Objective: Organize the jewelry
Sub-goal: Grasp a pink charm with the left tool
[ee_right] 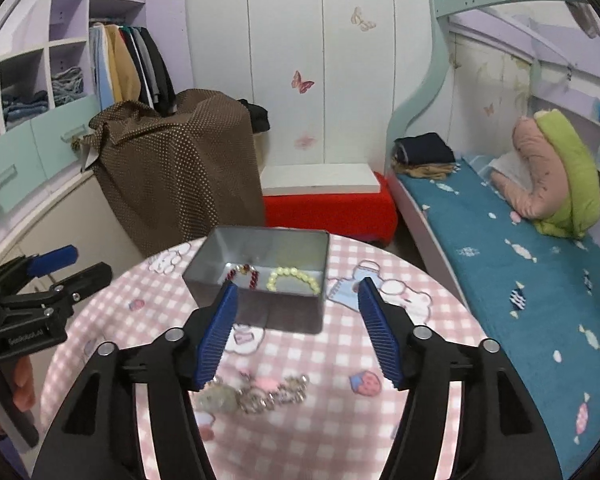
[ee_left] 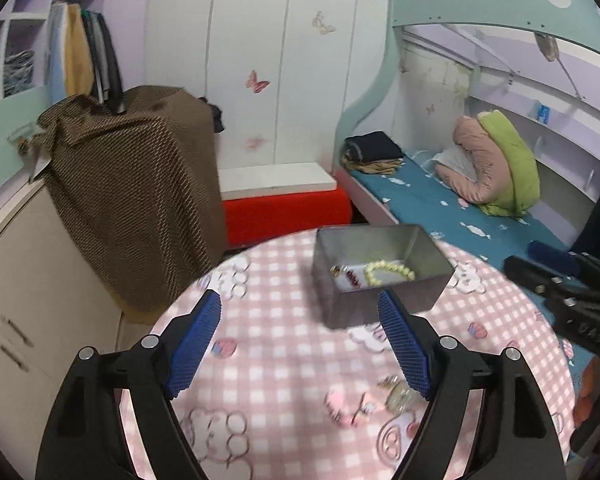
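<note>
With two bracelets [ee_right: 276, 278] already in the tin [ee_right: 260, 280], your right gripper [ee_right: 296, 328] hangs open, empty, above the chain [ee_right: 260, 394] lying just before the tin: descend and grasp it.

The left black two-finger gripper with blue ribbed pads [ee_left: 300, 340] fills the lower half of its own view, its 2 fingers spread wide with nothing between them. It also shows at the left edge of the right wrist view, gripped by a bare hand [ee_right: 18, 380] at lower left. The right black two-finger gripper with blue ribbed pads [ee_right: 298, 328] likewise stands spread wide and empty, low in its frame, and appears blurred at the right edge of the left view.
</note>
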Available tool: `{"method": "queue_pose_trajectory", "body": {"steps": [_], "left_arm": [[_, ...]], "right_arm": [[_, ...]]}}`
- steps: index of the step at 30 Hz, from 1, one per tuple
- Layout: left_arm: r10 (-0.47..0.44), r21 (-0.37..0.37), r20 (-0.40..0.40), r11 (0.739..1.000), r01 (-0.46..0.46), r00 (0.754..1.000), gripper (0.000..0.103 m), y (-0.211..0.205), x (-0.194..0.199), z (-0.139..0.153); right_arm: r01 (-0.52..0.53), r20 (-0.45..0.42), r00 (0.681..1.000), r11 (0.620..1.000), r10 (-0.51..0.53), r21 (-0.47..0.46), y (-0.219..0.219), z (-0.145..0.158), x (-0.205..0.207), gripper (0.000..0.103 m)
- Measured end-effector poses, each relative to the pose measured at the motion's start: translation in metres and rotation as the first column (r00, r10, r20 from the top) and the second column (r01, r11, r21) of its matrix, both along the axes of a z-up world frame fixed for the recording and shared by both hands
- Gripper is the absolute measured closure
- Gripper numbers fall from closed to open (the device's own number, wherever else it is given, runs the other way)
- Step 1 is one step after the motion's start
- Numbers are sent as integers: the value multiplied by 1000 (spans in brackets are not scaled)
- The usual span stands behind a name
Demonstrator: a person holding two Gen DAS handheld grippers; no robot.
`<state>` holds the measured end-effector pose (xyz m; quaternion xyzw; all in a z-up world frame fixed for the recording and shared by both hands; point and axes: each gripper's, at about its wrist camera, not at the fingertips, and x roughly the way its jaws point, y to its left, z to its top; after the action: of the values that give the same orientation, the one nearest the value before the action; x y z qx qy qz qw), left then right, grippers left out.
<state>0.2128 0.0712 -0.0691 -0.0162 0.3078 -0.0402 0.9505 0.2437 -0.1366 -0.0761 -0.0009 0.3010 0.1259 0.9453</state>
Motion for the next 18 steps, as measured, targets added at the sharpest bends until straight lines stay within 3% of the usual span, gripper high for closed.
{"method": "queue_pose_trajectory", "body": {"steps": [12,18], "left_arm": [[13,54,-186,999,-3,983,25,-13,4,-77],[18,74,-238,997,-1,971,26,-22,14,-97]], "right_arm": [[25,-101,995,1000,-26,-4,-13,-47,-12,40],[29,-146,989,1000,-29,-7,-17,-69,-8,40]]}}
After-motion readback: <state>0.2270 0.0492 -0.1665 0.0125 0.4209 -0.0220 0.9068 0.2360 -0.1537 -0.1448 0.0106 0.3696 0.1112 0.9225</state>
